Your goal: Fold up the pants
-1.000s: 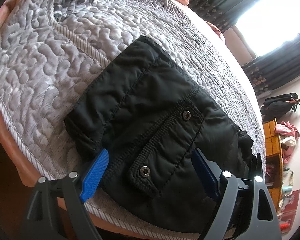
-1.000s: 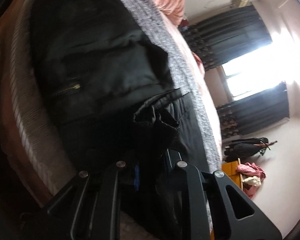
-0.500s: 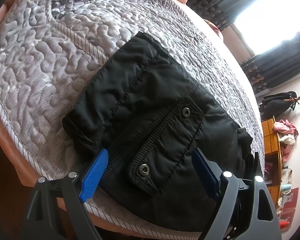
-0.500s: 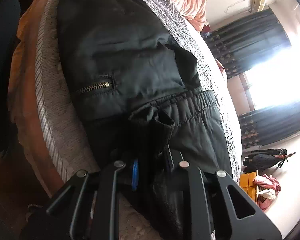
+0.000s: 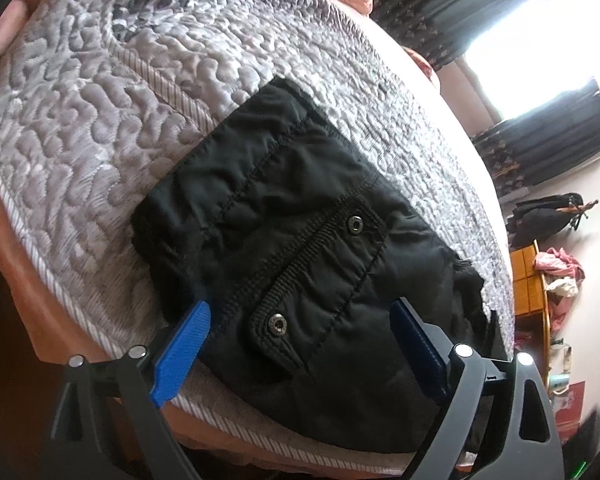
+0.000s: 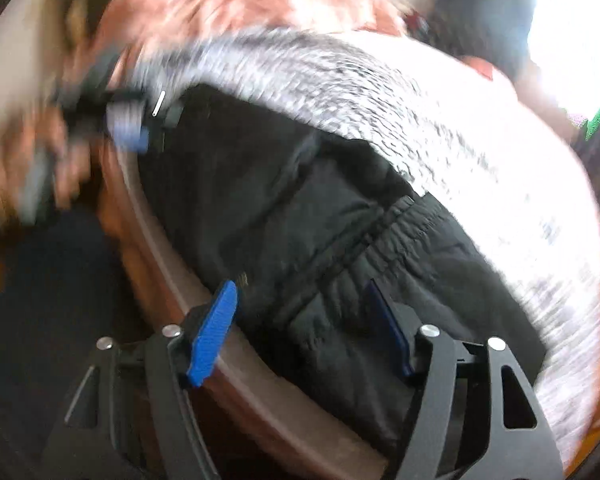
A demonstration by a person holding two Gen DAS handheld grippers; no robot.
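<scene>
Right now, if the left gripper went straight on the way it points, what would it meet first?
Most likely the folded black pants, around the snap pocket flap lying between the open left gripper jaws. How much gap remains I cannot tell.

grey quilted bedspread (image 5: 100, 120) on the bed, dark curtains (image 5: 540, 136) by a bright window, orange cabinet (image 5: 528, 280), pink clothes (image 5: 560, 264) piled on top
</scene>
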